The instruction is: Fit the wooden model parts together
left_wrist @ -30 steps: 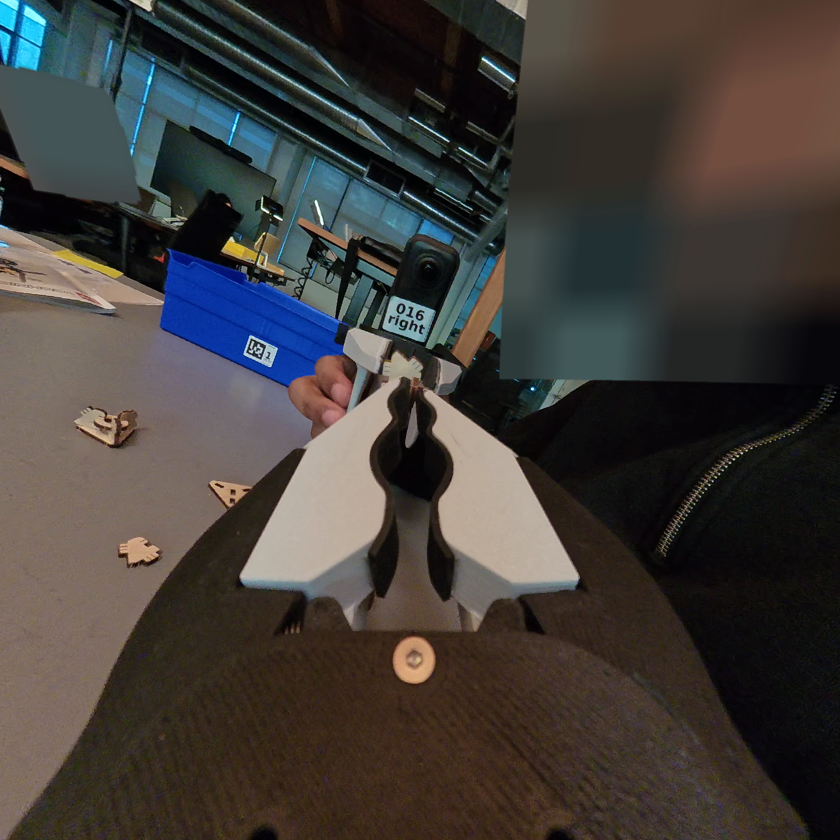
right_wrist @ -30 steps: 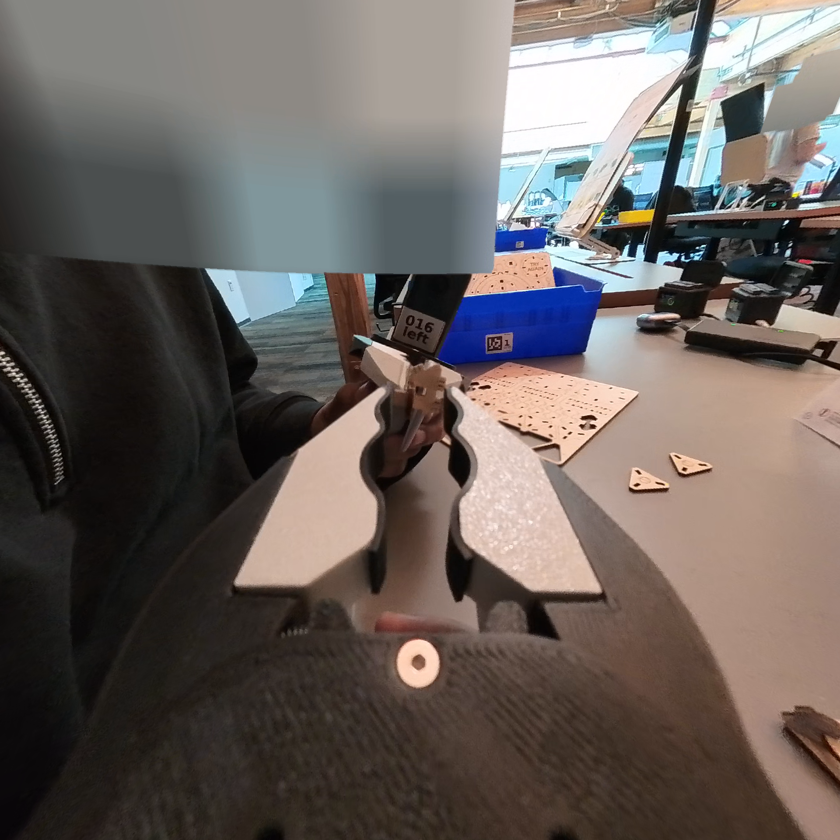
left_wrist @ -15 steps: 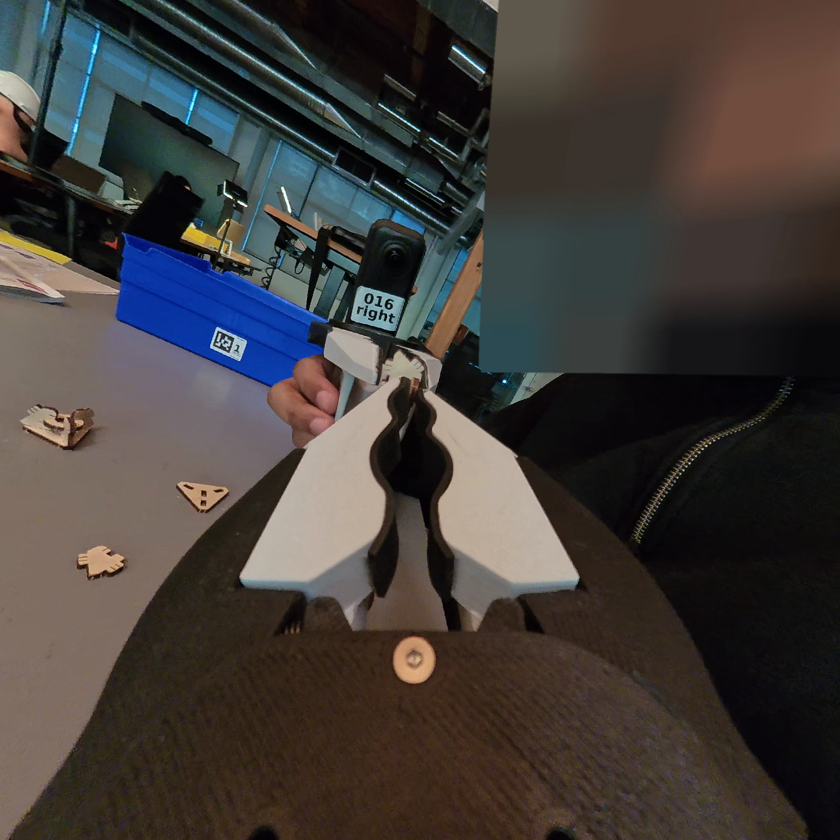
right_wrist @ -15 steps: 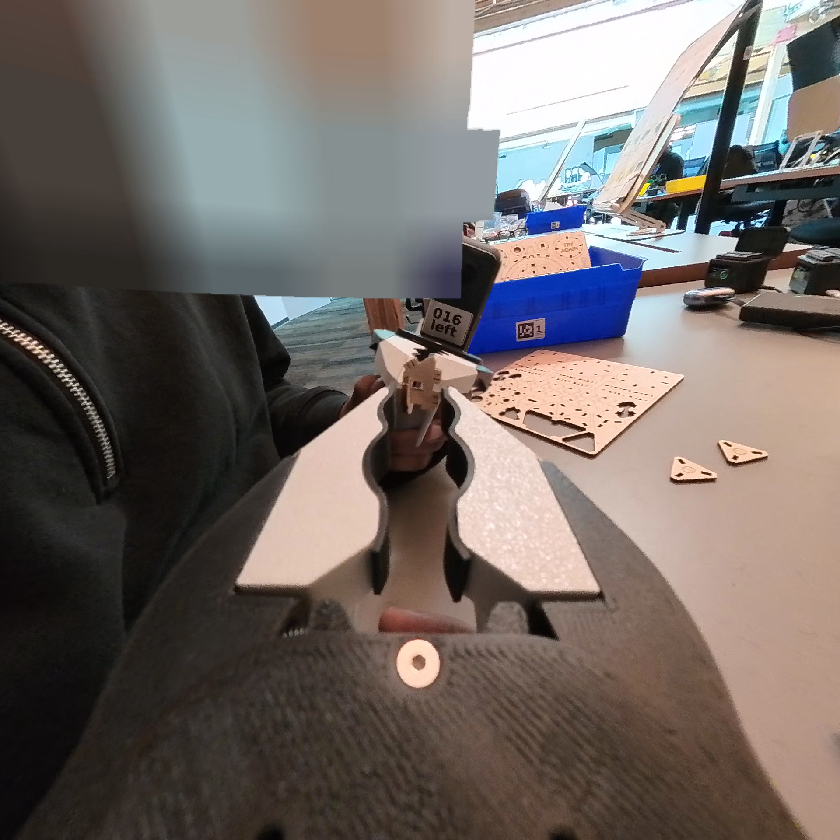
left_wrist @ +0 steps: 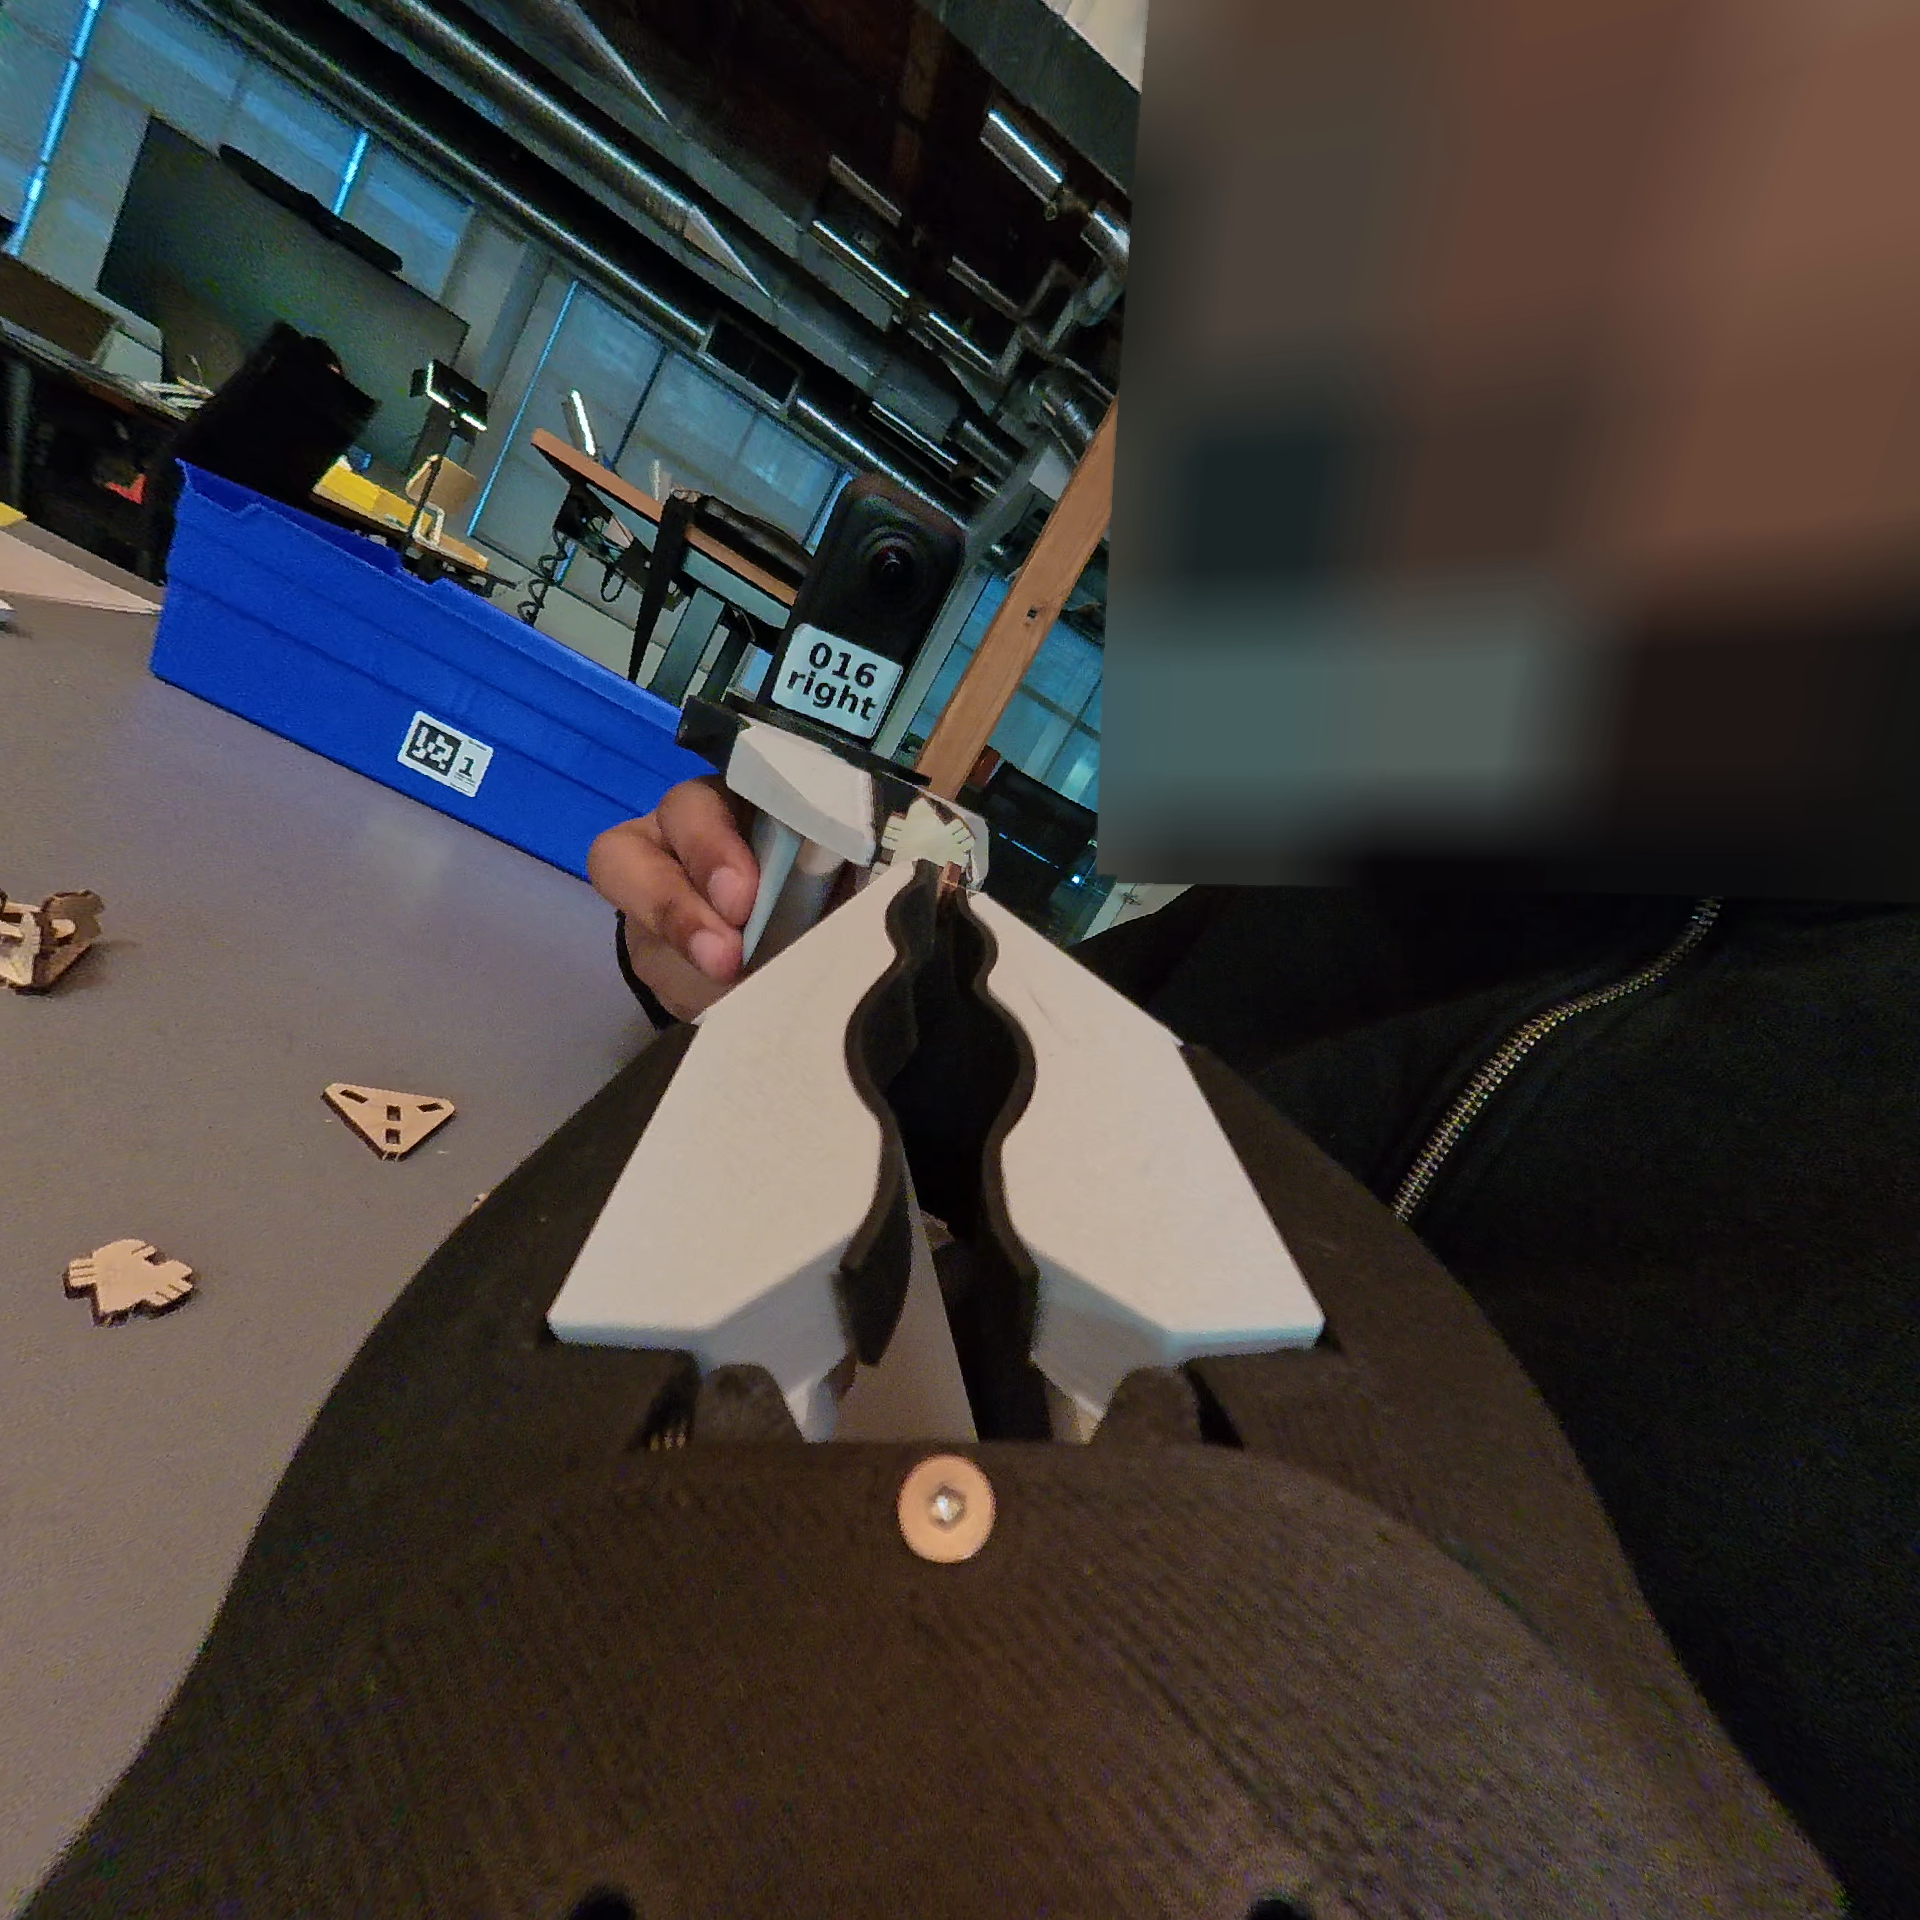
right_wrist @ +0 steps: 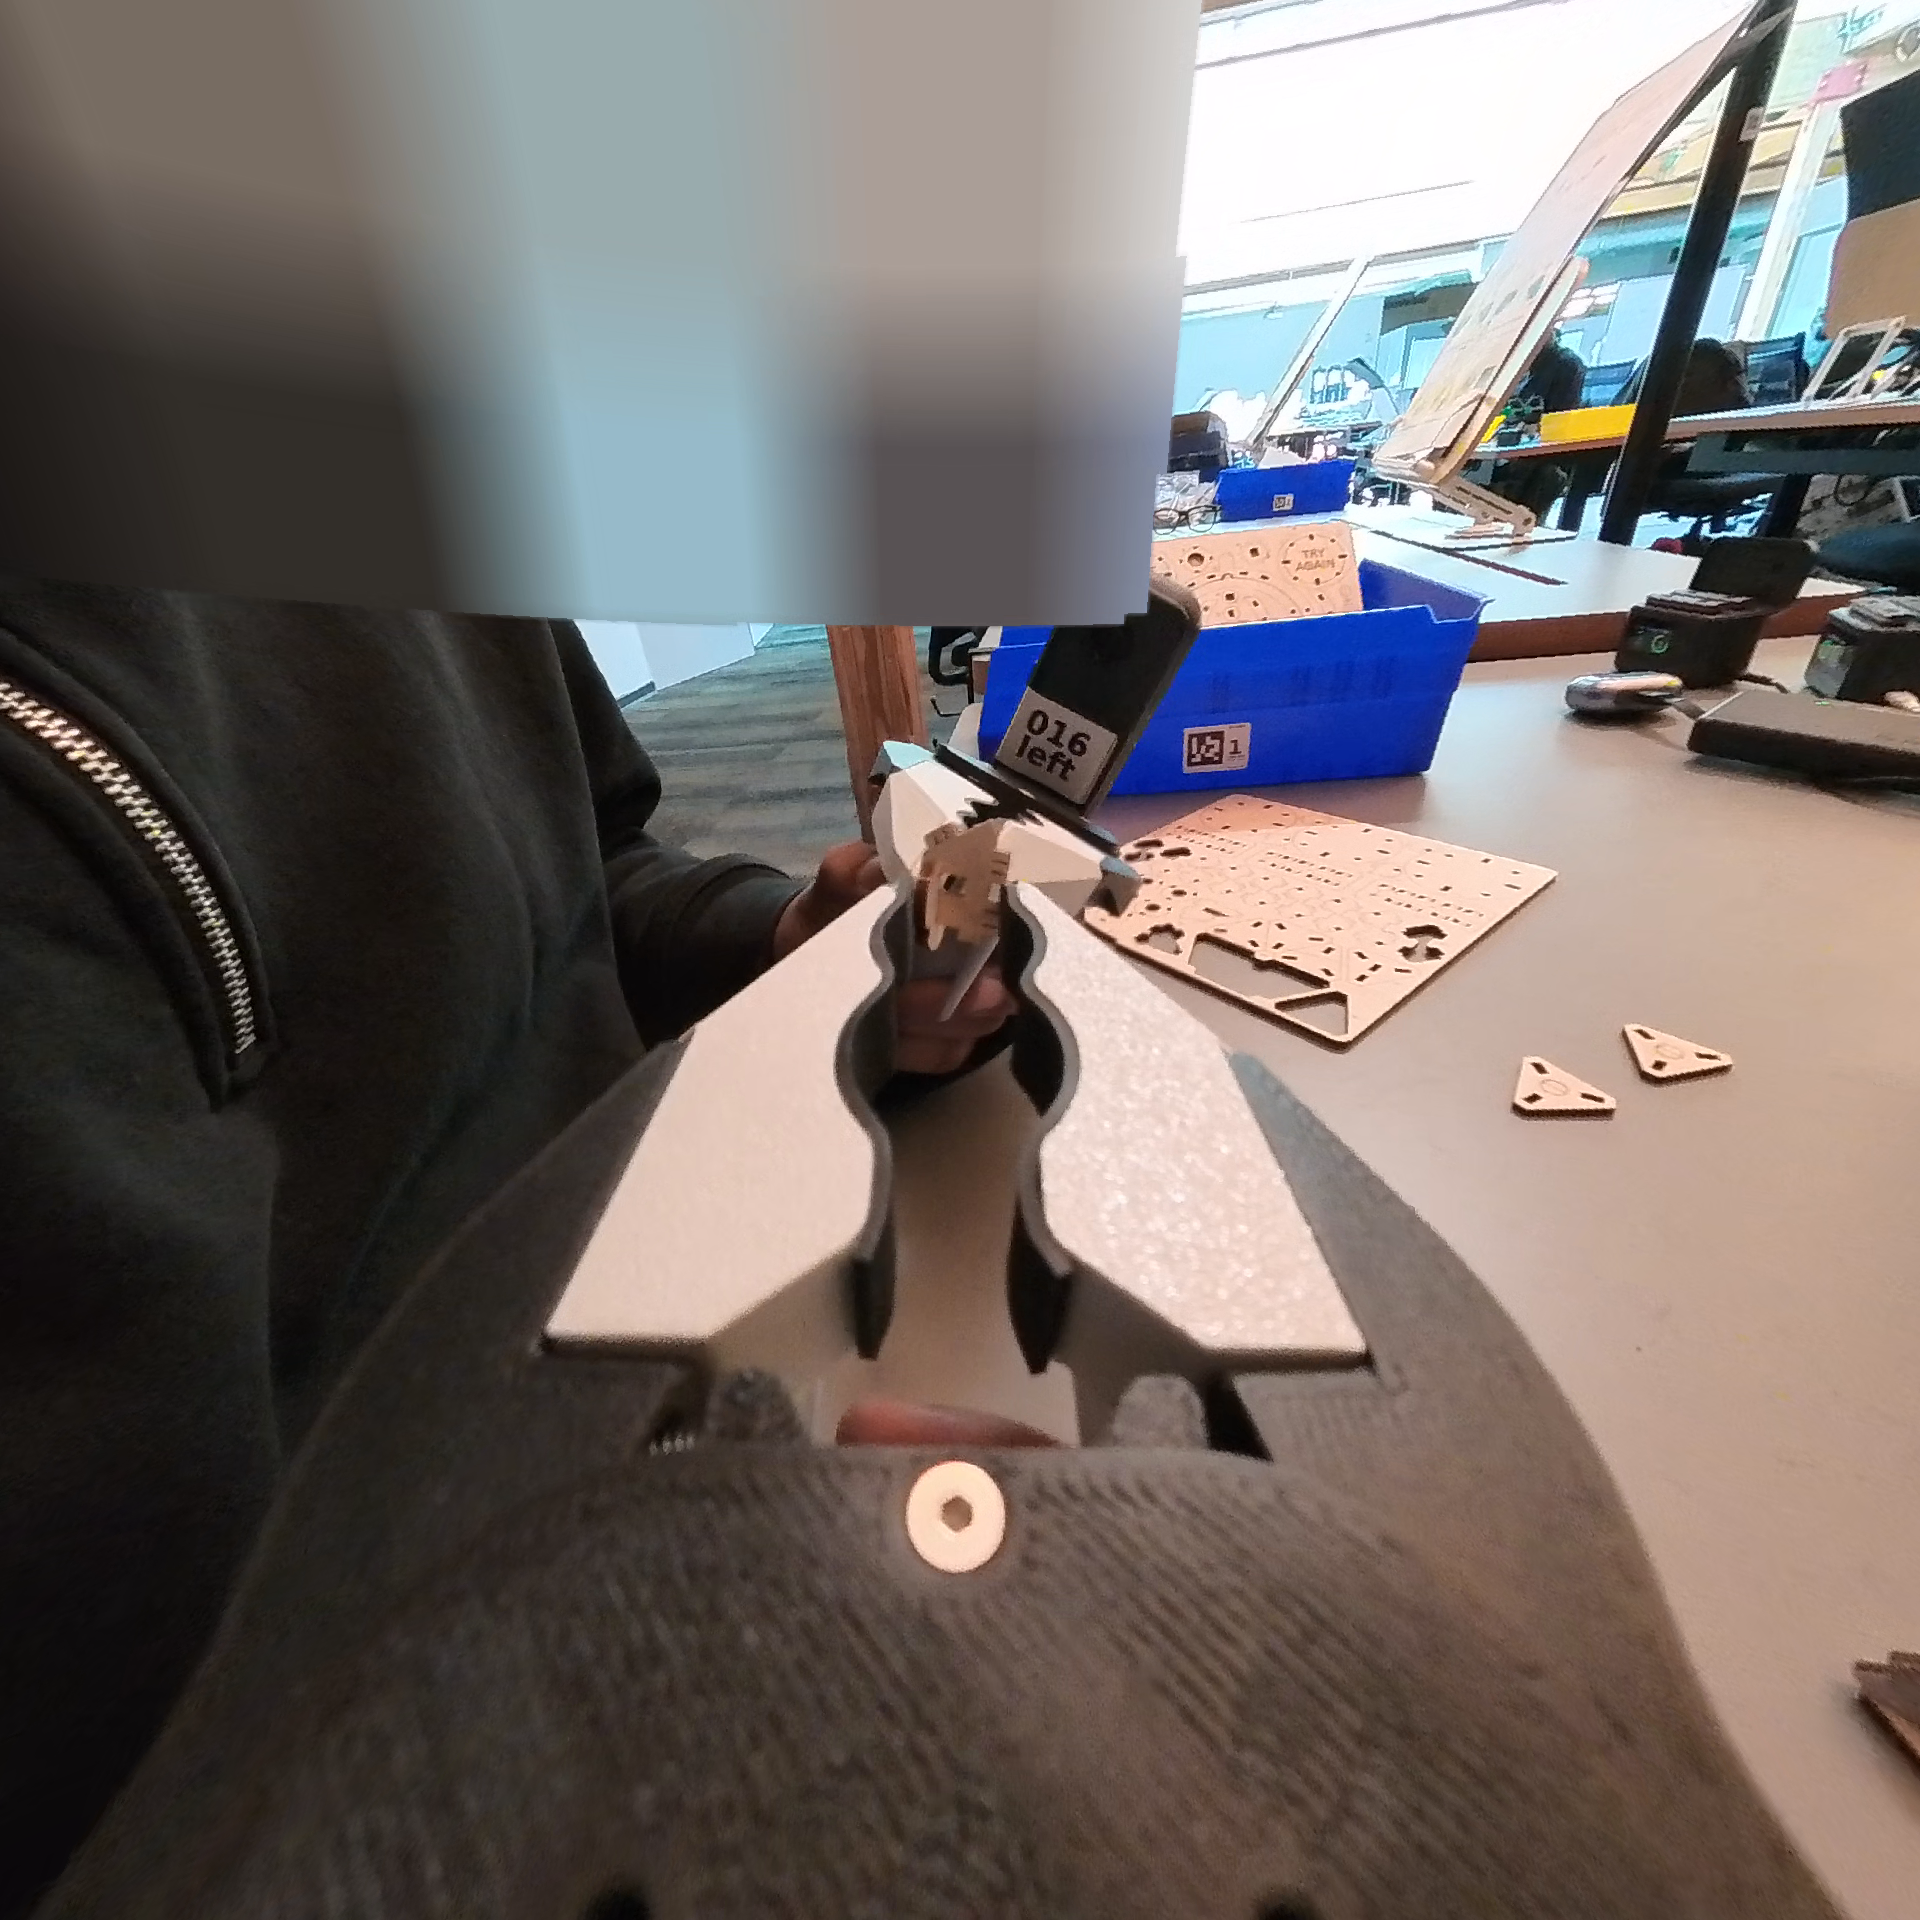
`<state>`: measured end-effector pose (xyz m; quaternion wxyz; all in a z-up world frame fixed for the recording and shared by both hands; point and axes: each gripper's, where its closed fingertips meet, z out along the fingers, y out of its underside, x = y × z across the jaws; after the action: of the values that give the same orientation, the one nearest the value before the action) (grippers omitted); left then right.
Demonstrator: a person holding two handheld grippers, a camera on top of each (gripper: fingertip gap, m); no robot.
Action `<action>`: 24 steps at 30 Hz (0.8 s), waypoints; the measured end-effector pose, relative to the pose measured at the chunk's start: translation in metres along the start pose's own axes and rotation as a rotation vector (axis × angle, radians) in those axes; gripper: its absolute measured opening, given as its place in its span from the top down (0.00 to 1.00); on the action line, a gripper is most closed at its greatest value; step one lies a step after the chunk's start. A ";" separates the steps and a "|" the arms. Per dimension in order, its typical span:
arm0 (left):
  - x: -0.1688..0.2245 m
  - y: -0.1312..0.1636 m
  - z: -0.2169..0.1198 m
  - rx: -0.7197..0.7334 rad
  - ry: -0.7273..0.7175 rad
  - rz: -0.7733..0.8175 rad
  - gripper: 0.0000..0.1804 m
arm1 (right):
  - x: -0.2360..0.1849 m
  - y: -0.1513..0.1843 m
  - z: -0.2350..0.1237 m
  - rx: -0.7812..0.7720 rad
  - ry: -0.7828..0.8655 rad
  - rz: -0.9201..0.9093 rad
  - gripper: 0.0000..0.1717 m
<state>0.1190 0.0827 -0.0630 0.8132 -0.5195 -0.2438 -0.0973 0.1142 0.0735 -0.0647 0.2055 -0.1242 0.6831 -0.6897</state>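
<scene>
Two white labels with black print are seen, one on each gripper's camera mount; a square coded sticker [left_wrist: 445, 755] sits on the blue bin [left_wrist: 312, 644], and engraved lettering is borne by a wooden sheet standing in that bin [right_wrist: 1262, 577]. None of it is copied here.

The left gripper [left_wrist: 938, 881] is clamped tight, its tips meeting on a thin edge of the small wooden piece [right_wrist: 966, 873], which is held up in the air in front of the person's dark jacket [left_wrist: 1610, 1195], above the table's near edge. The right gripper [right_wrist: 961, 914] is set narrow about the same piece from the opposite side, with a finger on either side of it. Whether its pads press on the wood cannot be told. A hand [left_wrist: 675, 894] is wrapped round the right gripper's handle.

Much bare grey table [left_wrist: 260, 987] lies open to one side. On it are a perforated flat sheet [right_wrist: 1320, 914] just in front of the bin, two triangles [right_wrist: 1564, 1091] near it, a third triangle [left_wrist: 390, 1117] and a toothed piece [left_wrist: 130, 1278], all well apart from the grippers.

A small wooden assembly [left_wrist: 42, 935] is cut off by the frame's edge, as is a dark object [right_wrist: 1886, 1735] at the table's corner. Dark devices [right_wrist: 1714, 634] farther back are too small to identify. The piece's exact shape is hard to make out.
</scene>
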 end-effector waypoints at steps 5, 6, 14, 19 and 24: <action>-0.003 0.001 -0.001 0.002 0.013 -0.048 1.00 | 0.002 0.002 0.000 -0.019 -0.001 0.004 0.92; -0.003 0.001 -0.001 0.001 0.014 -0.053 1.00 | 0.002 0.002 -0.001 -0.022 -0.003 0.007 0.92; -0.007 0.003 -0.001 -0.018 -0.034 -0.012 1.00 | 0.005 0.006 -0.001 -0.045 -0.009 0.049 0.92; -0.010 0.002 -0.003 -0.012 -0.060 -0.005 1.00 | 0.008 0.007 0.000 -0.049 0.003 0.064 0.92; -0.014 0.002 -0.004 -0.010 -0.081 -0.018 1.00 | 0.012 0.009 -0.001 -0.052 0.016 0.073 0.93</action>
<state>0.1089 0.0788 -0.0725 0.7991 -0.5247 -0.2809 -0.0848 0.1045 0.0691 -0.0745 0.2220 -0.0990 0.7065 -0.6647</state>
